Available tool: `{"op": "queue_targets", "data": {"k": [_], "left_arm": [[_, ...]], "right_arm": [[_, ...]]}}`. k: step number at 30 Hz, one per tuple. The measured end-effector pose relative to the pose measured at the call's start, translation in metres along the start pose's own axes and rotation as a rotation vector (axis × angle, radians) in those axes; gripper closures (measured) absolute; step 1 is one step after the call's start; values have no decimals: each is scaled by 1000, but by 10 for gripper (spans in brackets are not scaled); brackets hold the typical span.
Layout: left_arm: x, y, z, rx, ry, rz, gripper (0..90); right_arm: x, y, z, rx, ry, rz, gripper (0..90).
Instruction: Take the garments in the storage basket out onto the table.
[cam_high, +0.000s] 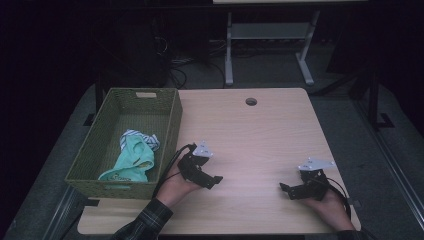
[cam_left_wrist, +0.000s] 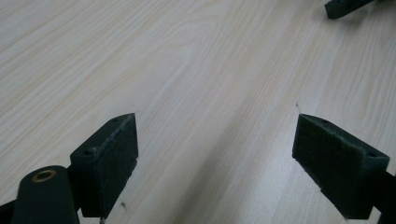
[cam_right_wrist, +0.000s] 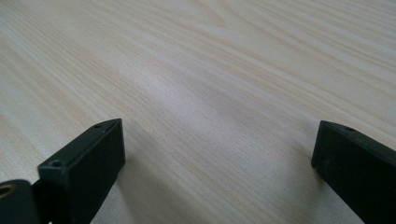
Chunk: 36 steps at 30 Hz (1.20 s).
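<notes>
A green woven basket (cam_high: 170, 131) stands on the left part of the light wooden table (cam_high: 260, 135). In it lies a teal cloth (cam_high: 131, 161) with a striped cloth (cam_high: 134, 135) beside it. My left gripper (cam_high: 214, 180) rests low over the table just right of the basket; its jaws stand wide apart with nothing between them (cam_left_wrist: 215, 154). My right gripper (cam_high: 286, 191) sits near the front right of the table, jaws also wide apart over bare wood (cam_right_wrist: 217, 163). A tip of the right gripper (cam_left_wrist: 345, 7) pokes in at the top right of the left gripper view.
A round cable hole (cam_high: 251, 101) lies near the table's far edge. Behind the table, a white desk frame (cam_high: 270, 40) and cables stand on the dark floor. Bare wood lies between the two grippers.
</notes>
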<state>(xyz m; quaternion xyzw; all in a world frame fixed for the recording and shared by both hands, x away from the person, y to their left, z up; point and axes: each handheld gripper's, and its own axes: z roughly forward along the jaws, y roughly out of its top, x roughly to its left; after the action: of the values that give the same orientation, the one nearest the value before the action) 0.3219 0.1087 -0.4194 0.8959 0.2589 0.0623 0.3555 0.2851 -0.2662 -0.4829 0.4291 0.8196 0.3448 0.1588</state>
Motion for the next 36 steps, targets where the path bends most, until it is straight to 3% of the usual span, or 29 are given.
{"op": "queue_targets", "data": {"k": [36], "left_arm": [[4,21,-20,-27,8,9,142]], "right_arm": [[0,0,0,0,0,1,23]]}}
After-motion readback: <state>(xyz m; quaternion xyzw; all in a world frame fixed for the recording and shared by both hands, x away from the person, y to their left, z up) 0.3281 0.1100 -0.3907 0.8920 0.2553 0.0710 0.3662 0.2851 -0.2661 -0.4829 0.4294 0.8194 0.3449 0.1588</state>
